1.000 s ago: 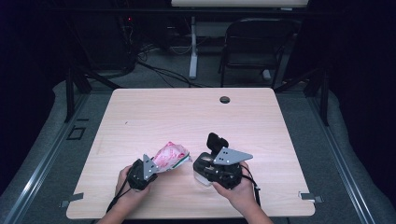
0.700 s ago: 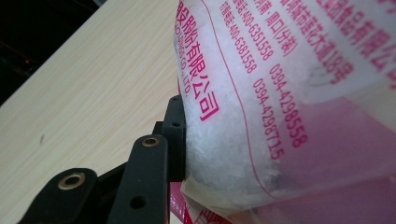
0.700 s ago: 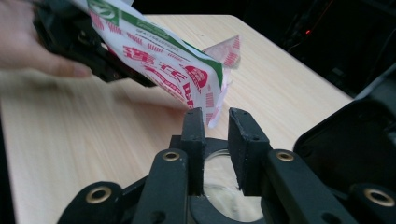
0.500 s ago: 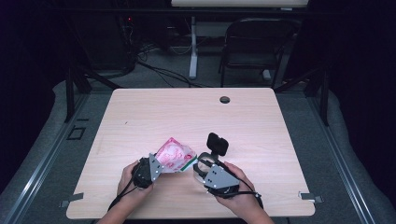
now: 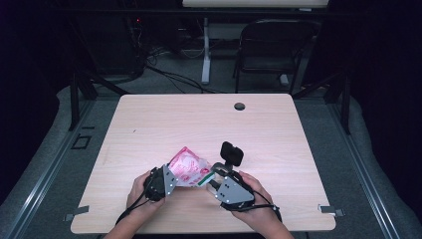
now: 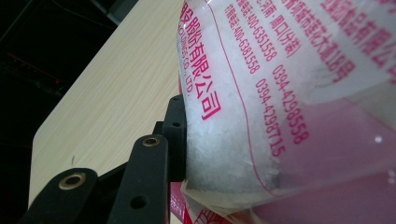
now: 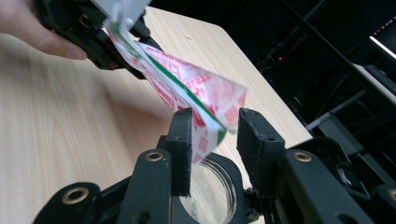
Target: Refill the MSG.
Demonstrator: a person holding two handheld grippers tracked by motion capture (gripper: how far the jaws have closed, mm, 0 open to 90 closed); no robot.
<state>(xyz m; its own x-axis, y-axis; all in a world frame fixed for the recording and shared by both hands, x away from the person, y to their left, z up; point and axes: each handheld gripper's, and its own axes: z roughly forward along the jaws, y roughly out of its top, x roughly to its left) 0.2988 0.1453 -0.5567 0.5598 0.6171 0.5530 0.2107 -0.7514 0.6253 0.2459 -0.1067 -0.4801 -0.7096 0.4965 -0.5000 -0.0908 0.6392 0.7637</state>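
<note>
At lower centre, the left gripper (image 5: 171, 180) clamps a pink-printed plastic bag of white crystals (image 5: 188, 169); the right gripper (image 7: 214, 127), jaws just opening, brackets its corner above a clear glass jar (image 7: 210, 189).

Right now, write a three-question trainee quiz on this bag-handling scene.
1. True or false: the left gripper is clamped on the pink-printed bag.
2. What lies beneath the right gripper's jaws? A) a glass jar B) a plate C) a book
3. The bag's free corner hangs between the right gripper's pads. Do both press on it?

Key
1. True; one pad presses into the bag's white contents.
2. A, the glass jar.
3. No; the jaws have just been opening, and a gap shows beside the corner.
</note>
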